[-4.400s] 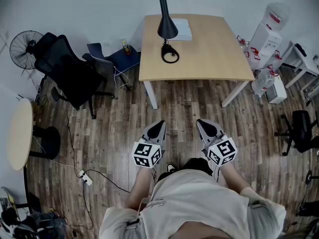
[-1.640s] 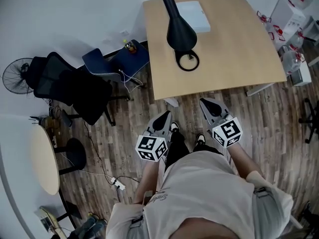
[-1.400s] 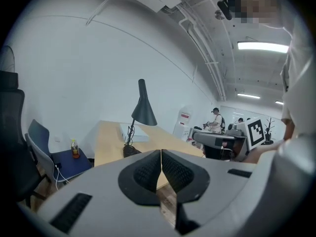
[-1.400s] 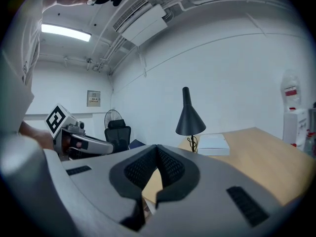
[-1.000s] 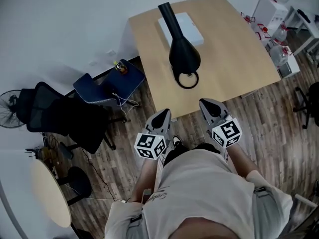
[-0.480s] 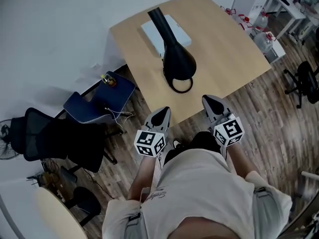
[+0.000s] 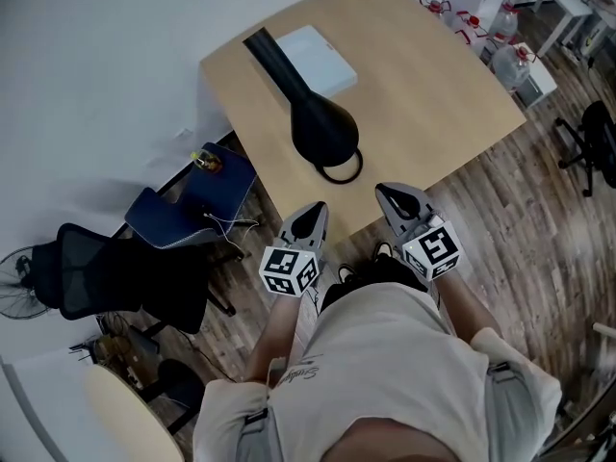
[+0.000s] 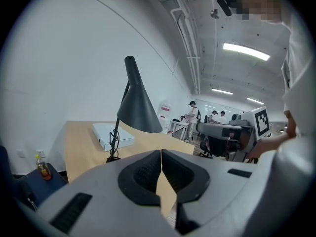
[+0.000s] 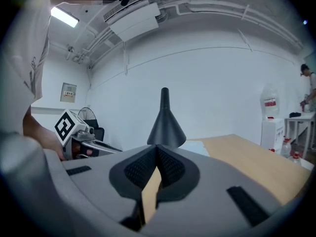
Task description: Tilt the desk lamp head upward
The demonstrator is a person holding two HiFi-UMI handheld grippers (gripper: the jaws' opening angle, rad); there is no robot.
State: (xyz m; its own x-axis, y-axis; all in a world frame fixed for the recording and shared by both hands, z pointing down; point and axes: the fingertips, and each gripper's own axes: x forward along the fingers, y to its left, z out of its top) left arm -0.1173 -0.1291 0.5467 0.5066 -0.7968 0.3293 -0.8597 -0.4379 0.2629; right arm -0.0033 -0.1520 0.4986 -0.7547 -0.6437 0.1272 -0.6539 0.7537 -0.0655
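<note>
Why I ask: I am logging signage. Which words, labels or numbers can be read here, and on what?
No text reads clearly.
On the person's light shirt, a script print: too blurred to read.
On the white water dispenser, a red label: too small.
A framed wall notice: too small.
On the left gripper and right gripper, black-and-white squares: patterns, not text.

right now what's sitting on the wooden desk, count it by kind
black desk lamp: 1
flat white box: 1
total: 2
</note>
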